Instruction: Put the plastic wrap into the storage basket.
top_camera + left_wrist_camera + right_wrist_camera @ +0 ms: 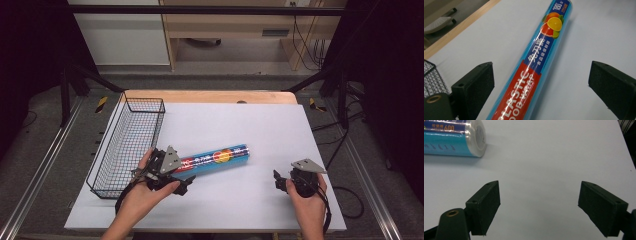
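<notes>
Both jaws of the left gripper (541, 87) stand wide apart, with the near end of the plastic wrap roll (541, 60) lying between them, touched by neither pad. That roll runs away from the gripper across the white table sheet (280, 130), its far end pointing right in the high view. Just left of this gripper sits the wire basket (107, 167). Well apart, the right gripper (539, 205) is likewise spread open over bare sheet, the roll's far end up and to its left.
</notes>
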`<state>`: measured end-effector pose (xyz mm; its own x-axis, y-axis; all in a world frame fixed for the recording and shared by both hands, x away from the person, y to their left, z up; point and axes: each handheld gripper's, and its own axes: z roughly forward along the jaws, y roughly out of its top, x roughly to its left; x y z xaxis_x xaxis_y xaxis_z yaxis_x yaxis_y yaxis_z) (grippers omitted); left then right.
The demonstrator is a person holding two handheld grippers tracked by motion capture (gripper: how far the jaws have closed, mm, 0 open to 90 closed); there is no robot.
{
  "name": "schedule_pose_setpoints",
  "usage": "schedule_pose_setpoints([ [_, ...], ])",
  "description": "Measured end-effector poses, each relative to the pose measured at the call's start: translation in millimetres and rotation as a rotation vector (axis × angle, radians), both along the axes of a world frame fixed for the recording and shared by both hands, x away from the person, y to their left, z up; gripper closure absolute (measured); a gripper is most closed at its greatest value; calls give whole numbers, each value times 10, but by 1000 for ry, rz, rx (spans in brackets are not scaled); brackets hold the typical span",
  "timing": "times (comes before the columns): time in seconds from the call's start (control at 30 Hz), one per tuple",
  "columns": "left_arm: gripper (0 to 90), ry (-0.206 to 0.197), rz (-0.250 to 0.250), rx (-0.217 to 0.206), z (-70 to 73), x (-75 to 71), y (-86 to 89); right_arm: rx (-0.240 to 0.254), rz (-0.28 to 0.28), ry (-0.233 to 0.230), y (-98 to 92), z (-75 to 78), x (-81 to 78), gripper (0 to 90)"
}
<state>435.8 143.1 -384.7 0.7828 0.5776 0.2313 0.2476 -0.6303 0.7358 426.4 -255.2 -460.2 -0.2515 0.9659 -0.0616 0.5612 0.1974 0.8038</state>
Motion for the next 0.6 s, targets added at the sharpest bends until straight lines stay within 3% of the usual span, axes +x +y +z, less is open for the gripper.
schedule_pose_setpoints([
  [0.1,63,37,-37,4,44,100,-39,6,-3,-1,-15,-6,2,164],
  [0.27,62,88,-49,91,88,331,-73,11,6,-3,-24,19,3,160],
  [0.43,44,152,-102,61,55,527,-156,35,18,-5,-20,14,7,154],
  [0.5,39,165,-134,92,19,579,-220,47,24,-11,-16,18,11,151],
  [0.6,40,175,-140,110,-6,625,-291,47,32,-5,-1,9,17,140],
])
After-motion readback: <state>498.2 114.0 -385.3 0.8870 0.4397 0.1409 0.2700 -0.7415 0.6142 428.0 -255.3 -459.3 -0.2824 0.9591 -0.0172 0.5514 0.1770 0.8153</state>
